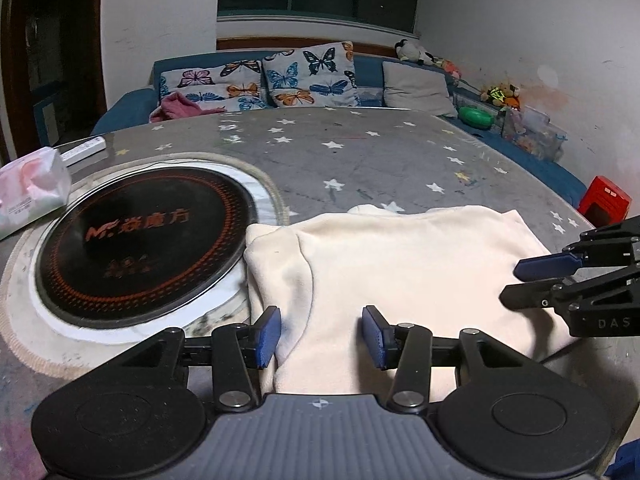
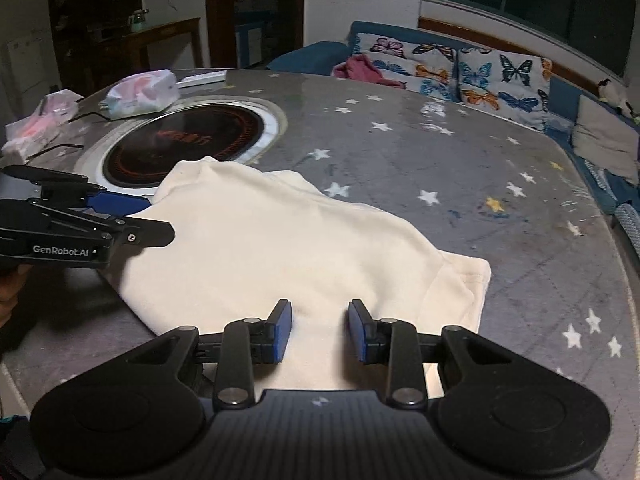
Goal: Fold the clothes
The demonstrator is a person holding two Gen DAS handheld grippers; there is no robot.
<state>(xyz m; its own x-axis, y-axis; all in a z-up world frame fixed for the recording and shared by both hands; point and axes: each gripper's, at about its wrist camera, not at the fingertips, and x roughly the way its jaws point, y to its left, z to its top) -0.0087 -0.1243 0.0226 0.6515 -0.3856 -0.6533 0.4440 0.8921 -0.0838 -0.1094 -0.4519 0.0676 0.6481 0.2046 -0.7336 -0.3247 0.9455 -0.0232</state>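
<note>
A cream fleece garment (image 1: 400, 264) is lying folded into a thick bundle on the round table (image 1: 360, 152), near the person's edge, its left corner just overlapping the pale ring around the black induction cooktop (image 1: 140, 240) set into the tabletop. The grey, star-printed cover is showing bare beyond it.

The left gripper (image 1: 322, 334) is hovering over the near left part of the bundle, its blue pads parted about halfway with cloth beneath the gap but nothing pinched between them. The right gripper (image 2: 320, 330) is sitting over the near right part of the garment, pads standing narrower yet still apart, likewise gripping nothing. Each is showing side-on in the other's view, just above the fabric.

A soft tissue pack (image 1: 30, 192) is resting to the left of the cooktop, and a white remote (image 1: 82, 151) is lying behind it. Beyond the table a blue sofa (image 1: 128, 108) is carrying butterfly cushions (image 1: 308, 76) and a pink cloth (image 1: 180, 106).
</note>
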